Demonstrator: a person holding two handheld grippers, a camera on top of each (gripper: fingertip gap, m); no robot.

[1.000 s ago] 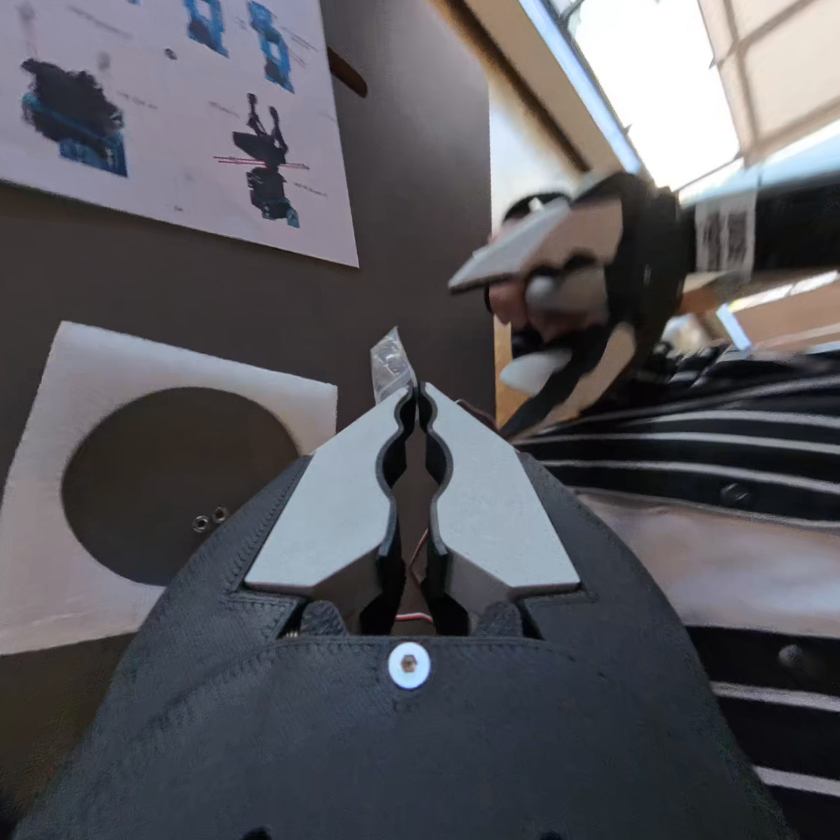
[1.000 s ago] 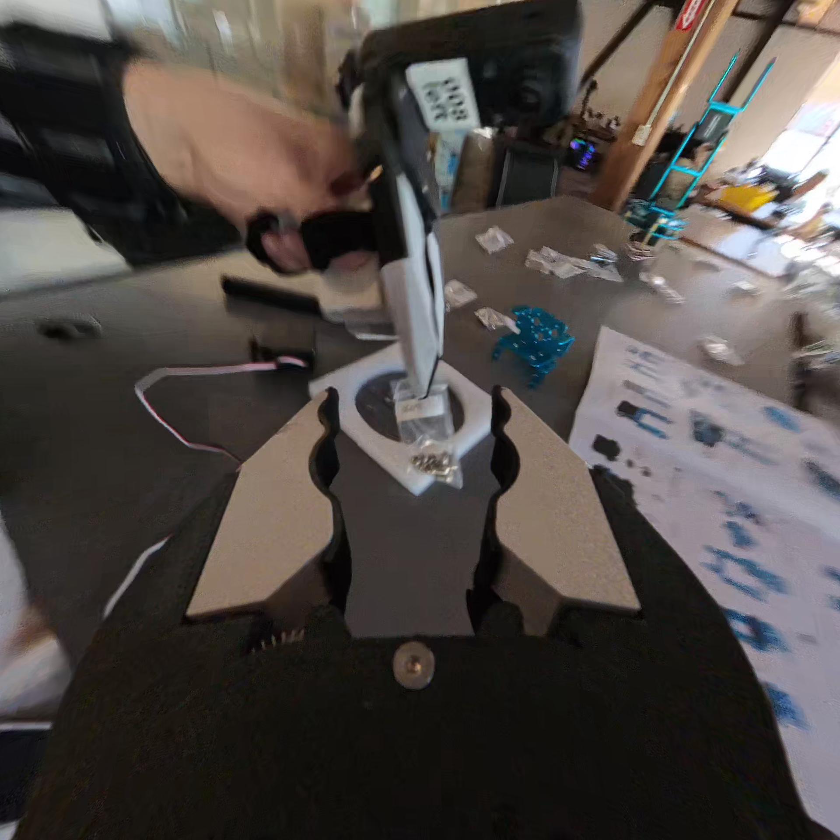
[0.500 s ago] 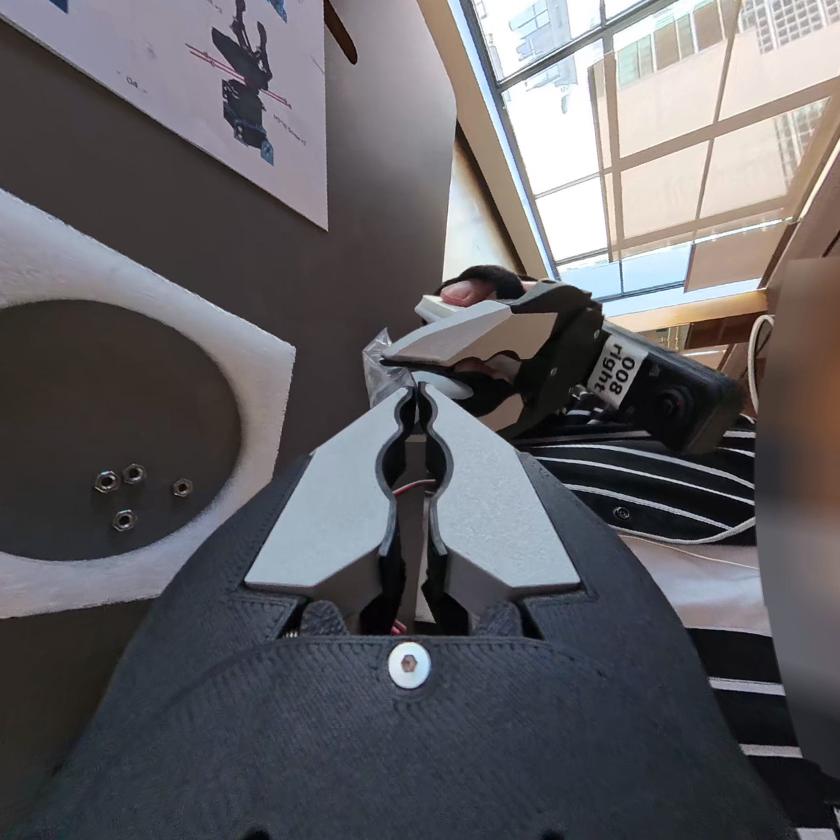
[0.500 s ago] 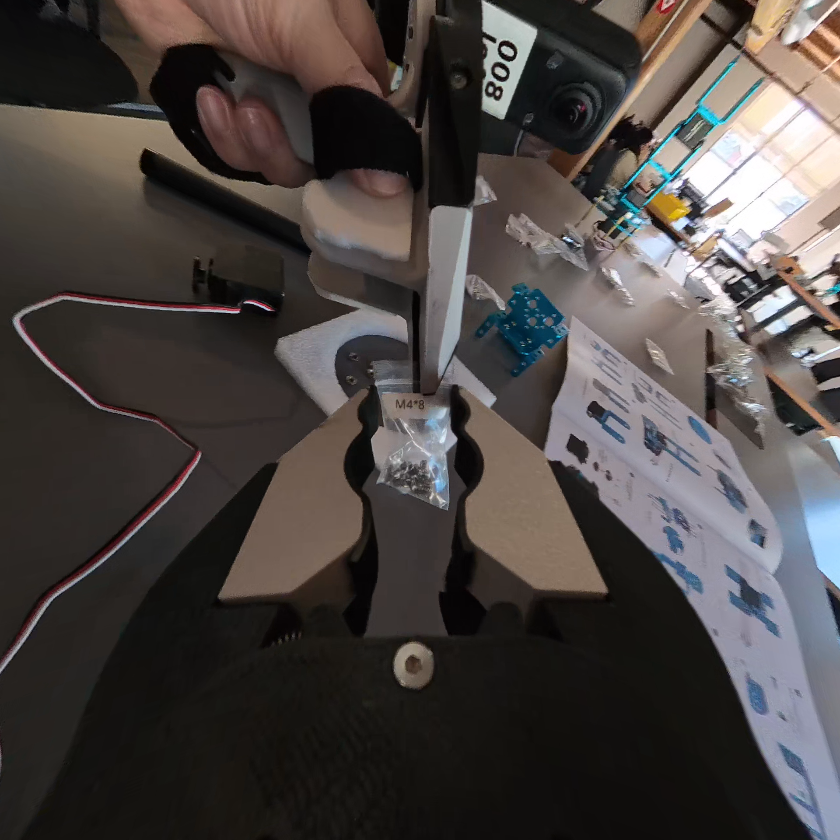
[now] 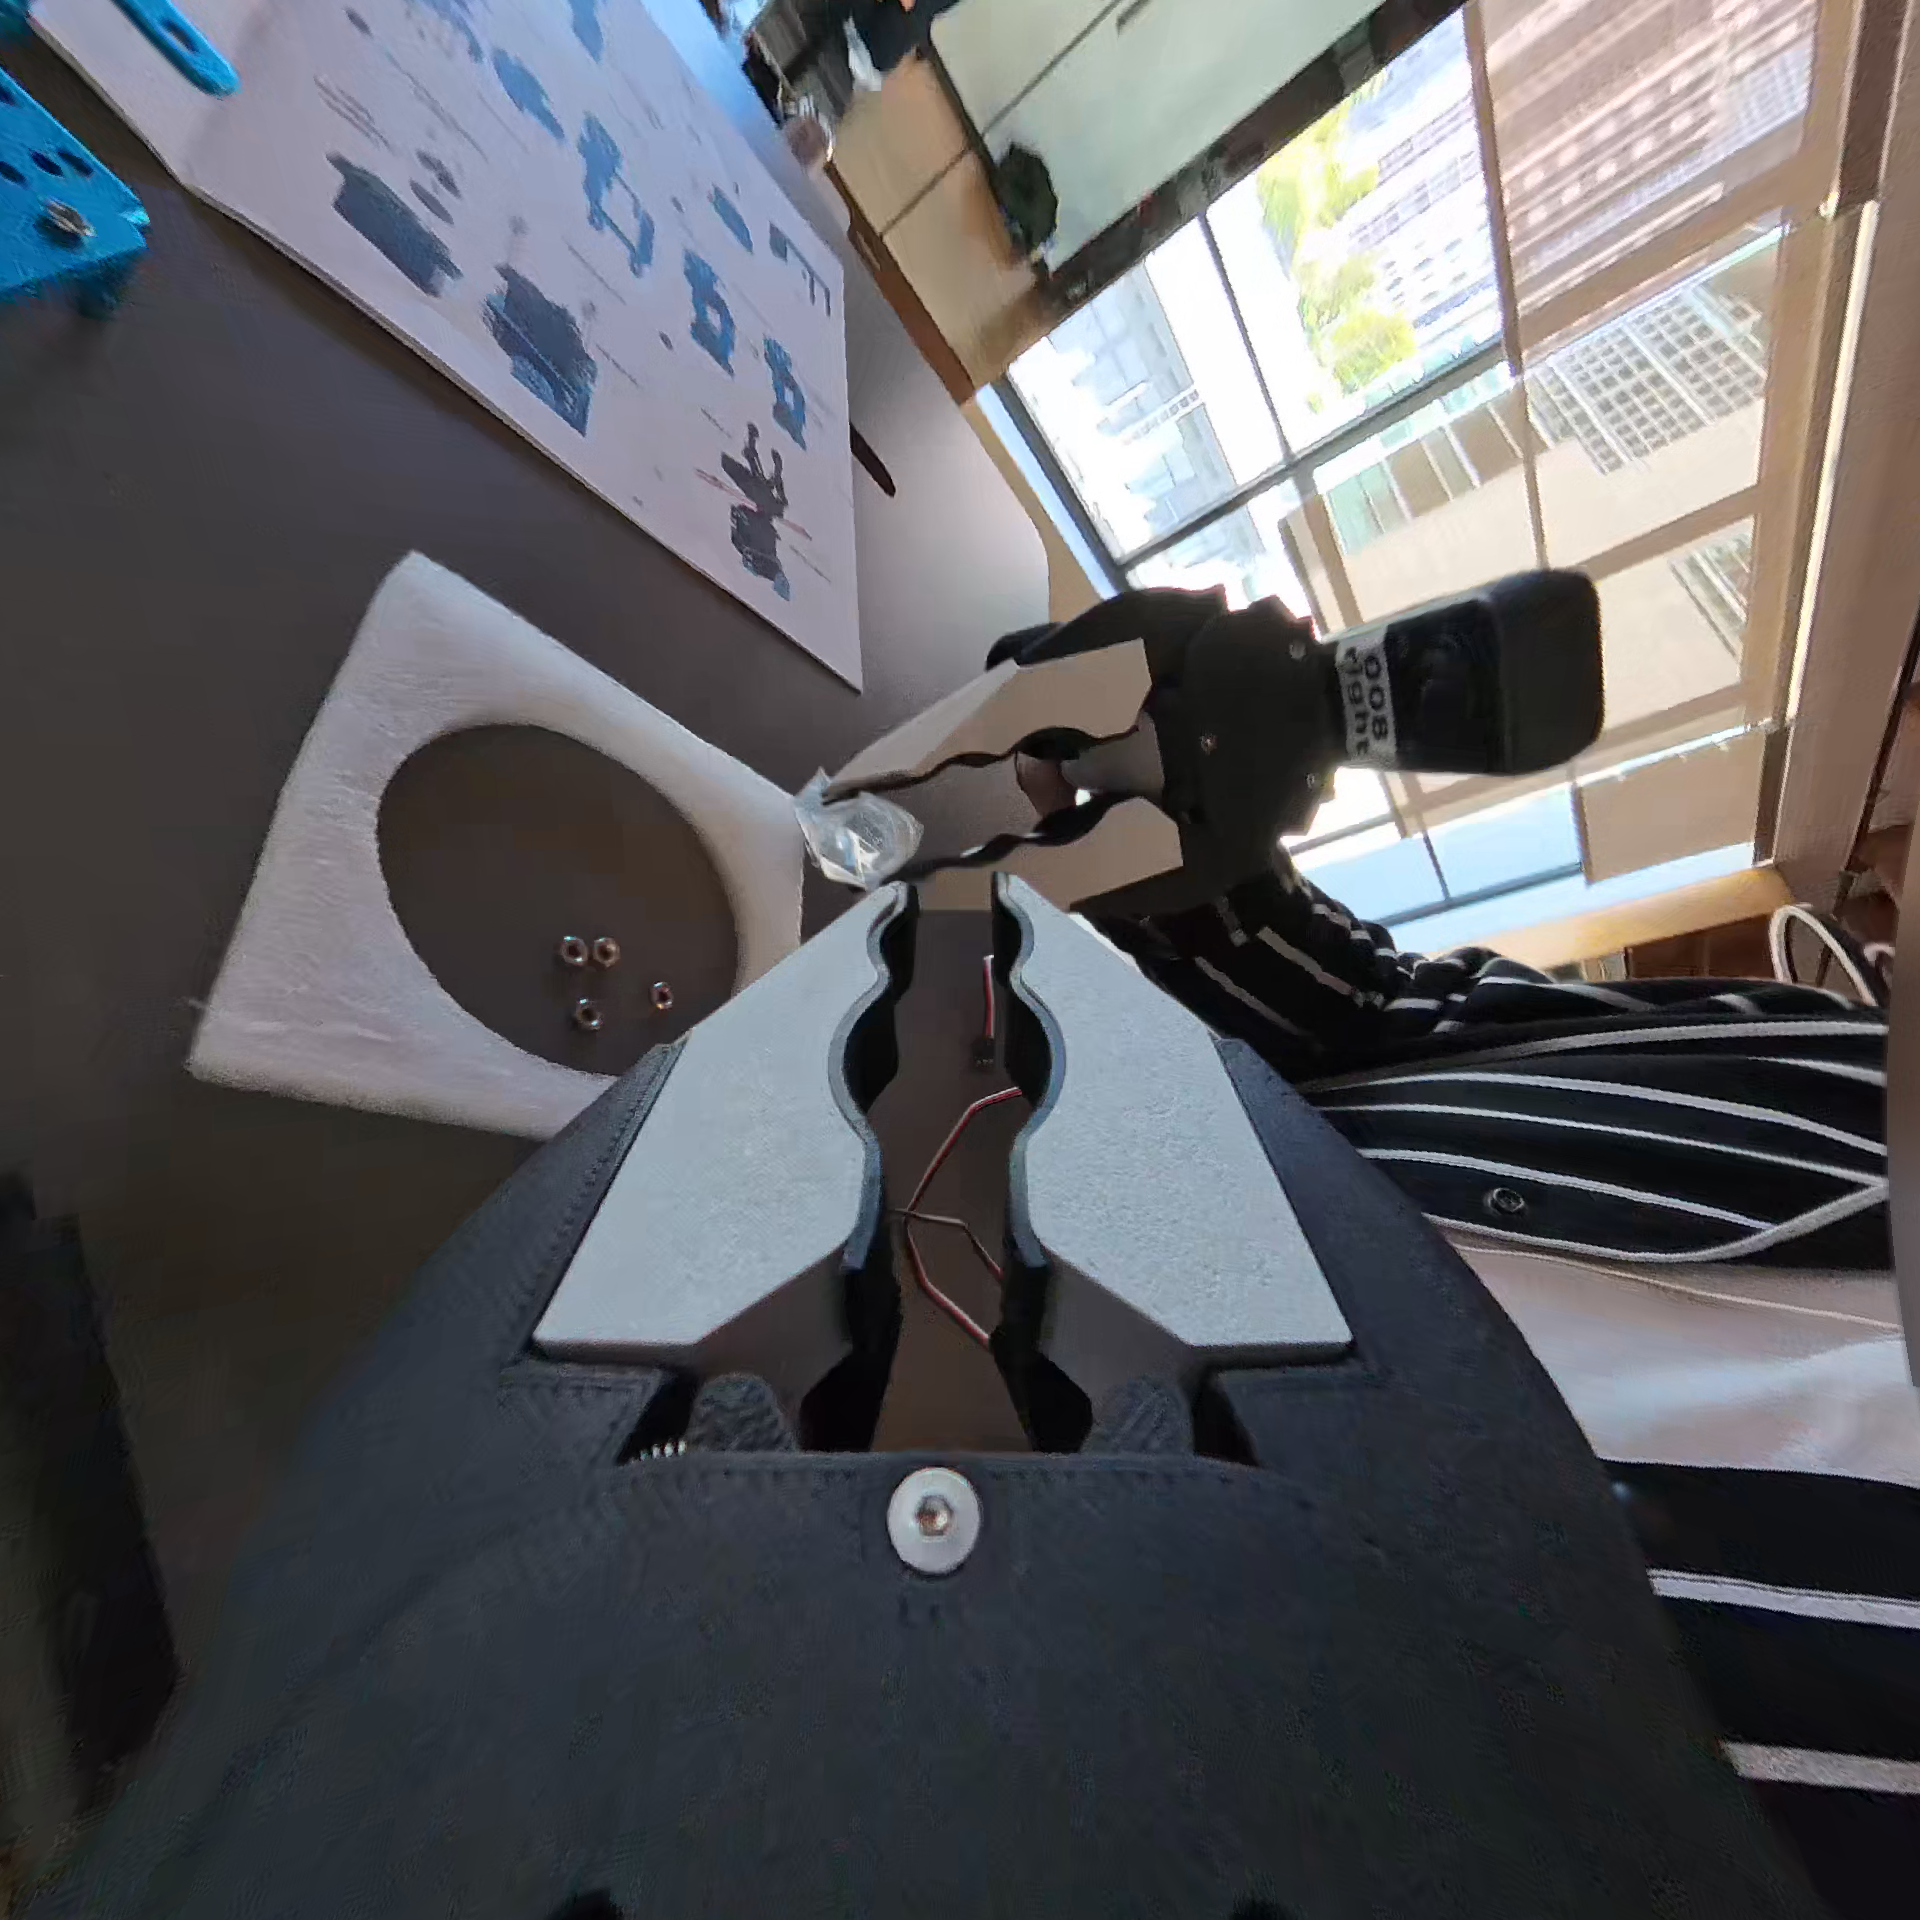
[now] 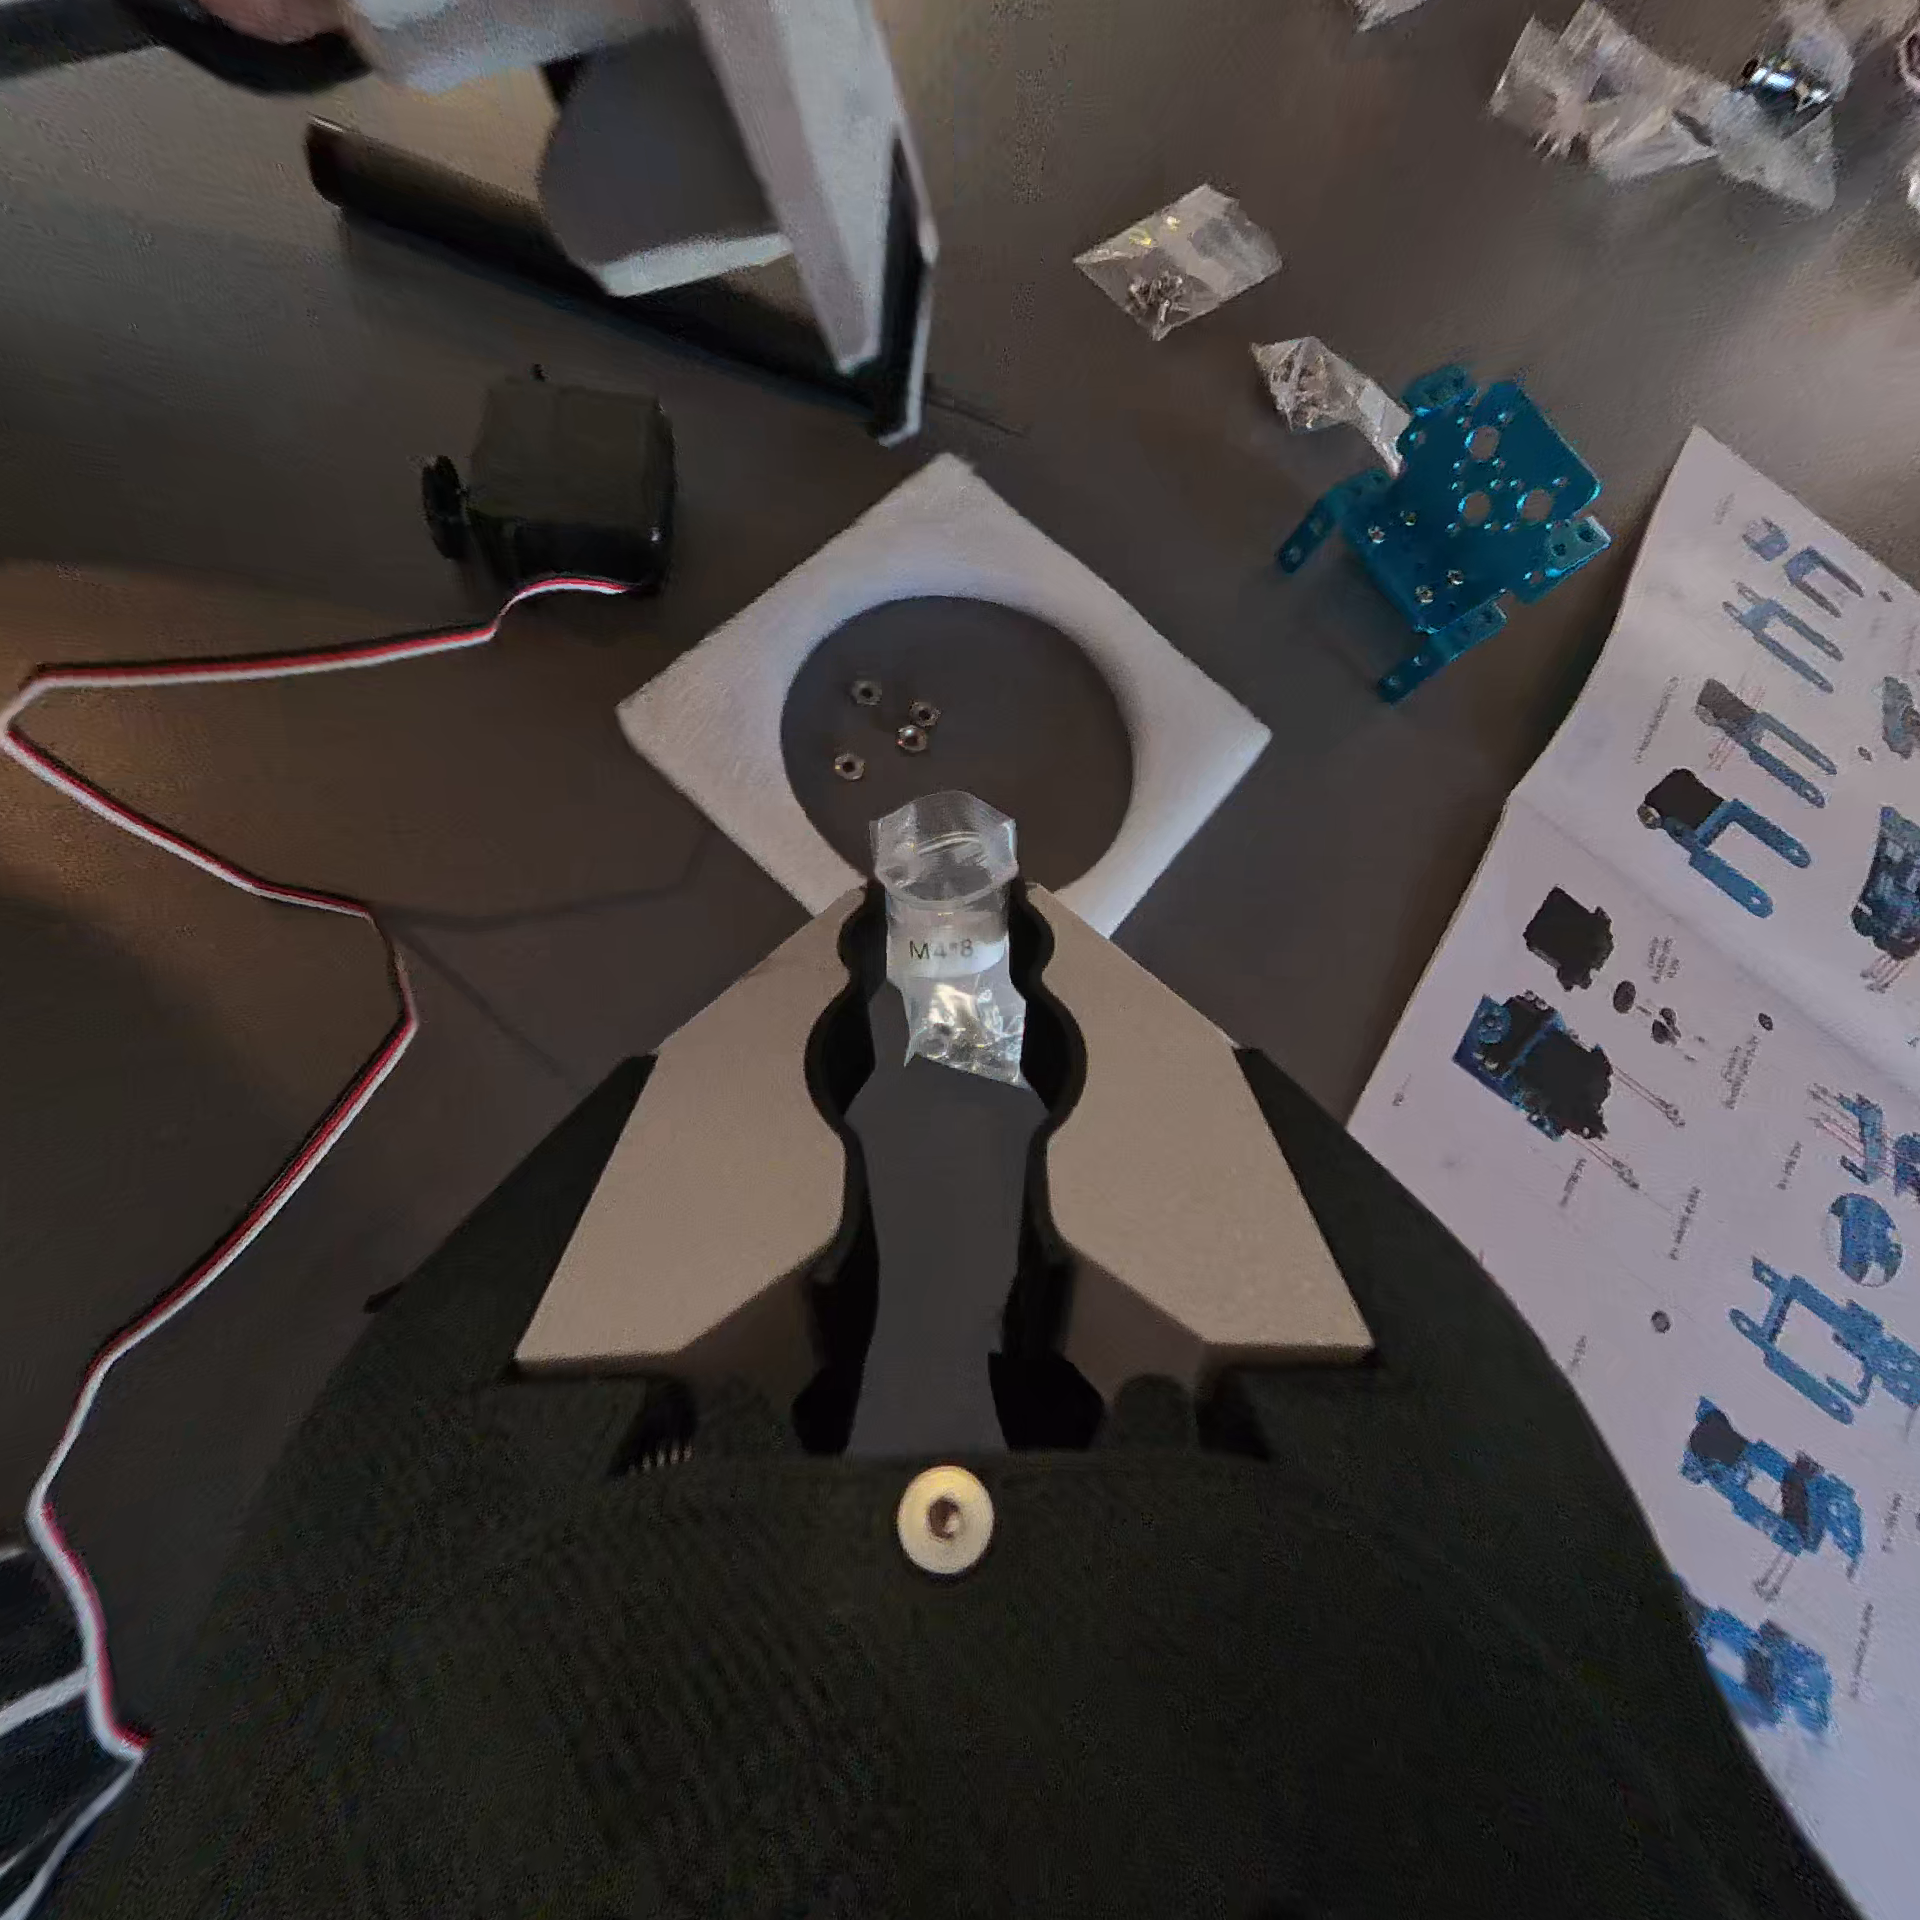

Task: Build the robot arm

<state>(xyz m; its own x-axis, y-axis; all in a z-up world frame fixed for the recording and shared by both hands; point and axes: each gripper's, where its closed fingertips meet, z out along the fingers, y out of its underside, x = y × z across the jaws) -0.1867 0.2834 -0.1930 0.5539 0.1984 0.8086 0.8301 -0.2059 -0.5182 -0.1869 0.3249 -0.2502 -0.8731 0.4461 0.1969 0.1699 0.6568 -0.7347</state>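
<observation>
A dark grey table [image 6: 312,935] in a sunlit workshop with tall windows [image 5: 1403,395] is strewn with kit parts. The right gripper [image 6: 940,904] pinches a small clear plastic bag of screws [image 6: 951,971] by its upper part, its fingers closed narrowly on the plastic above the near corner of a white foam square [image 6: 717,717]. Four small nuts [image 6: 883,727] lie loose inside the foam's round cutout. The left gripper [image 5: 948,899] holds nothing, its fingers a narrow gap apart, just beside the bag seen from its own view [image 5: 857,840]. A black servo motor [image 6: 561,488] sits left of the foam, its red, white and black cable [image 6: 208,883] snaking toward the near edge. A blue metal bracket [image 6: 1455,520] lies to the right, near an open instruction sheet [image 6: 1662,1039]; more small parts bags [image 6: 1179,255] rest farther back.
</observation>
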